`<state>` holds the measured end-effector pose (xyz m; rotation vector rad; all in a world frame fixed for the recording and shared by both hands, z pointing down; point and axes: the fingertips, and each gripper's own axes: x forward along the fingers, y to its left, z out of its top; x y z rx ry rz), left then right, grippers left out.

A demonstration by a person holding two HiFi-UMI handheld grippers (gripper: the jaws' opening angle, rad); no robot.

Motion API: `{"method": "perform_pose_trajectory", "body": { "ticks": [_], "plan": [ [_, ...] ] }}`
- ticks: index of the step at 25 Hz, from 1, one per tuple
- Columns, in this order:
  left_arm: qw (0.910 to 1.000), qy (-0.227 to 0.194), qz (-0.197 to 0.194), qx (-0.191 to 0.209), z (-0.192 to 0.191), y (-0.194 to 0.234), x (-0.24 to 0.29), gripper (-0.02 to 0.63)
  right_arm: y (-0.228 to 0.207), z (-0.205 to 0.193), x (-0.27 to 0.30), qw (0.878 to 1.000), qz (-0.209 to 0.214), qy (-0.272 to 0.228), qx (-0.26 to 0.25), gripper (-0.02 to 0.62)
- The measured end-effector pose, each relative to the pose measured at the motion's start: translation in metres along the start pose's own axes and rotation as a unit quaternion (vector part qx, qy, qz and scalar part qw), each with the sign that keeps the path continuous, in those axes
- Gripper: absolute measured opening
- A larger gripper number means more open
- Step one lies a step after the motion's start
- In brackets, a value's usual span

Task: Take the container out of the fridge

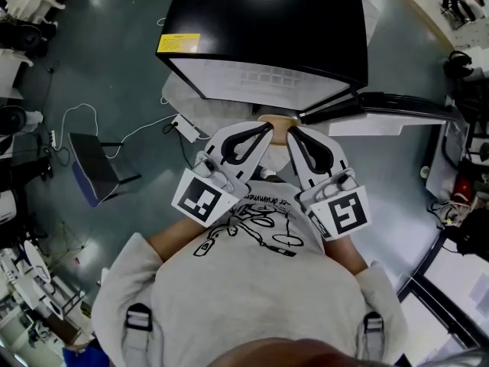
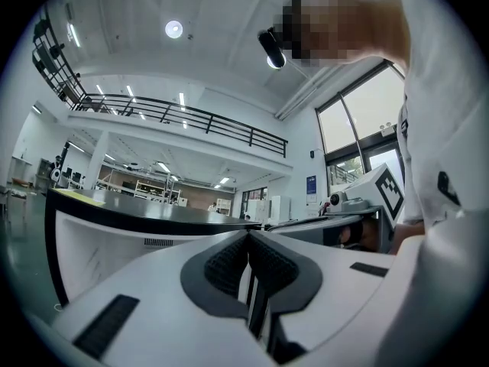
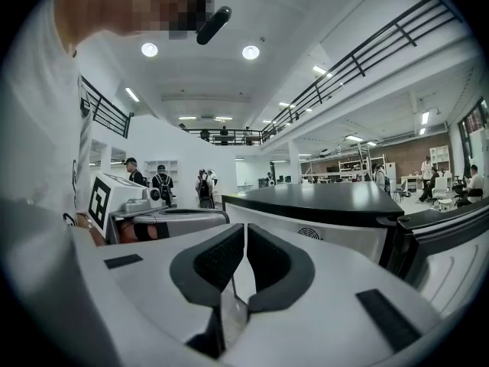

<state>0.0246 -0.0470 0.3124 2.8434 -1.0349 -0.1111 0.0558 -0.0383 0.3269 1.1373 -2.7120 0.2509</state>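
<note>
In the head view a black fridge point(image 1: 260, 21) stands in front of me, its door point(image 1: 397, 105) swung open to the right. Just before its open front, the container point(image 1: 276, 122) shows a tan top over a pale body, between the two gripper tips. My left gripper point(image 1: 263, 128) meets it from the left and my right gripper point(image 1: 296, 132) from the right. In the left gripper view the jaws point(image 2: 248, 239) are shut, a thin pale edge between the pads. In the right gripper view the jaws point(image 3: 245, 232) are shut on a clear thin edge point(image 3: 229, 304).
The fridge's black top point(image 3: 321, 201) and white side point(image 2: 114, 235) lie close ahead of both grippers. On the floor to the left are a dark laptop-like thing point(image 1: 95, 167), a white cable point(image 1: 76, 117) and a power strip point(image 1: 187, 128). People point(image 3: 160, 182) stand far off.
</note>
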Motion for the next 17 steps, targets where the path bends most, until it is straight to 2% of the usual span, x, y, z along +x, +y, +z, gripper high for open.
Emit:
{"method": "perform_pose_trajectory", "body": {
  "ticks": [17],
  "plan": [
    [1.0, 0.003, 0.002, -0.003, 0.0026, -0.0057, -0.0033, 0.015, 0.0037, 0.0037, -0.0051, 1.0, -0.003, -0.003, -0.003, 0.034]
  ]
}}
